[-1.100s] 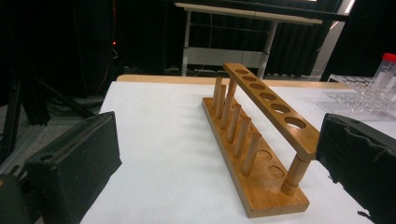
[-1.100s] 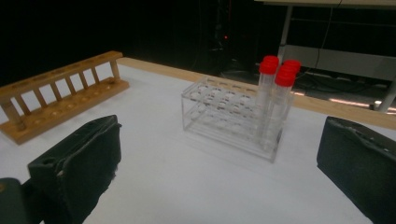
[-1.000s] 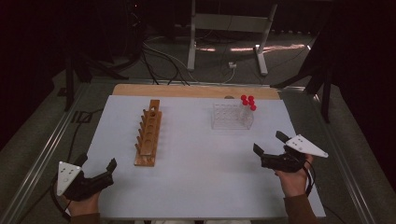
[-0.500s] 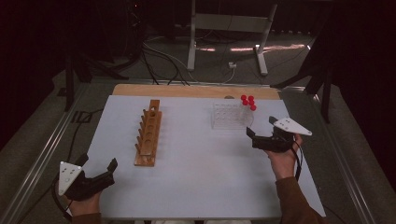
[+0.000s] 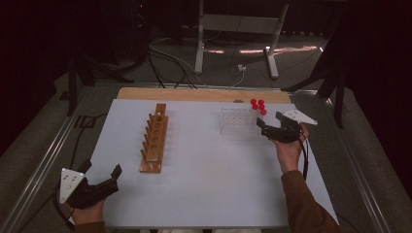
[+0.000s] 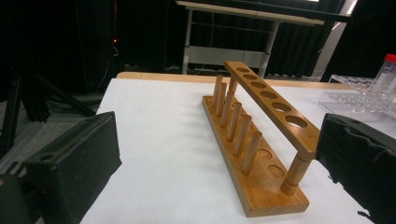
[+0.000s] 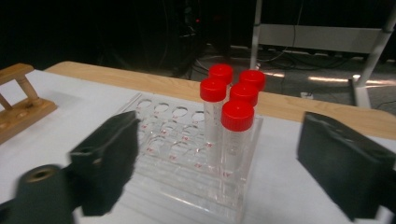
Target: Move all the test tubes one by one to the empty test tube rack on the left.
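Note:
A wooden test-tube rack (image 5: 154, 138) stands left of centre on the white table (image 5: 209, 179), its holes empty (image 6: 268, 95). At the back right is a clear plastic rack (image 5: 235, 120) holding several red-capped tubes (image 5: 258, 105) in its right end. My right gripper (image 5: 268, 119) hovers just right of those tubes, open. Its jaws have just been closing a little, and the tubes (image 7: 237, 116) stand ahead of them, untouched. My left gripper (image 5: 103, 170) rests open at the near left corner, facing the wooden rack (image 6: 261, 140) with nothing between its jaws.
A wooden strip (image 5: 194, 94) runs along the table's far edge. Behind it, a metal stand (image 5: 233, 43) and cables lie on the dark floor. Metal rails flank the table on both sides.
My right gripper has travelled forward and left from the near right of the table up to the red-capped tubes. The left gripper has stayed put.

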Tool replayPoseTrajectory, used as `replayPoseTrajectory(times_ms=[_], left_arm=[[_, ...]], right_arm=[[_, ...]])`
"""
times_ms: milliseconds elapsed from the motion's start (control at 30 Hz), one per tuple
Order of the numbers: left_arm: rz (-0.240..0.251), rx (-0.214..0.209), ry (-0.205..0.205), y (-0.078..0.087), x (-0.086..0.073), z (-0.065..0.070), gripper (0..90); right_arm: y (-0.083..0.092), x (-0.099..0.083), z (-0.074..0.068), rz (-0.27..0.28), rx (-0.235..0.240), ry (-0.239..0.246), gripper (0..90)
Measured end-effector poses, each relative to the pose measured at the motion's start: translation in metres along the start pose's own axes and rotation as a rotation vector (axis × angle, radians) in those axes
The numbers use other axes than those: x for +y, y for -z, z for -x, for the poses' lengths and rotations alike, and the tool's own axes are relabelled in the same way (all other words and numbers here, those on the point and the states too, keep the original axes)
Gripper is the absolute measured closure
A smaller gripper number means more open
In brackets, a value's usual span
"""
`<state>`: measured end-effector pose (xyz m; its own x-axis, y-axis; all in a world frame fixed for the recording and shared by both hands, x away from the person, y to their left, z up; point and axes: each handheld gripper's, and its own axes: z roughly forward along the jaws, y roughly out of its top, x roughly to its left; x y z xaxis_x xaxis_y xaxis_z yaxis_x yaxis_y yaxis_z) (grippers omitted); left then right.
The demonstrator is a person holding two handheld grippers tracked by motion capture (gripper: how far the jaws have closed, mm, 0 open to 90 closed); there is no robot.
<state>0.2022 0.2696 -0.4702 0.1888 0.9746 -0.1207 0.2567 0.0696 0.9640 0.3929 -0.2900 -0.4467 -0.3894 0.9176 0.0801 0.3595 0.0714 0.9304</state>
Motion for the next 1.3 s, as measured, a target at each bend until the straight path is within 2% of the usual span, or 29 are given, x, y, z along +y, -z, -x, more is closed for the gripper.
replayPoseTrajectory(times_ms=[300,400,433,467,533,633,700,767,833,1000,1100,1300], left_arm=[[0.002,-0.003,0.01,0.0,0.0,-0.001,0.7],[0.002,-0.004,0.014,0.0,0.0,-0.001,0.7],[0.001,-0.005,0.015,0.0,0.0,-0.001,0.7],[0.0,-0.005,0.016,0.0,0.0,-0.001,0.7],[-0.002,-0.002,0.016,0.0,0.0,-0.001,0.7],[-0.004,-0.001,0.018,0.0,0.0,-0.001,0.7],[-0.004,-0.003,0.019,-0.001,-0.001,-0.001,0.7],[-0.005,-0.002,0.02,-0.001,-0.001,-0.001,0.7],[-0.005,-0.003,0.021,-0.001,-0.001,-0.001,0.7],[-0.007,-0.003,0.022,-0.001,-0.001,-0.002,0.7],[-0.011,-0.002,0.02,-0.001,-0.001,-0.001,0.7],[-0.011,-0.001,0.019,-0.001,-0.001,-0.001,0.7]], right_arm=[[-0.028,-0.012,0.002,-0.071,-0.034,0.056,35.9],[-0.034,-0.014,0.002,-0.071,-0.057,0.032,46.4],[-0.034,-0.014,0.002,-0.071,-0.057,0.032,46.4],[-0.037,-0.014,0.002,-0.073,-0.062,0.022,53.0],[-0.038,-0.013,0.002,-0.074,-0.065,0.01,55.7],[-0.042,-0.012,0.003,-0.067,-0.075,-0.043,65.9],[-0.044,-0.013,0.004,-0.077,-0.069,-0.062,67.8],[-0.045,-0.013,0.004,-0.082,-0.073,-0.06,69.0],[-0.045,-0.014,0.004,-0.081,-0.09,-0.052,73.4],[-0.044,-0.013,0.002,-0.081,-0.101,-0.025,74.3],[-0.041,-0.01,0.002,-0.063,-0.104,-0.029,74.4],[-0.032,0.003,-0.001,-0.032,-0.116,0.004,74.6]])
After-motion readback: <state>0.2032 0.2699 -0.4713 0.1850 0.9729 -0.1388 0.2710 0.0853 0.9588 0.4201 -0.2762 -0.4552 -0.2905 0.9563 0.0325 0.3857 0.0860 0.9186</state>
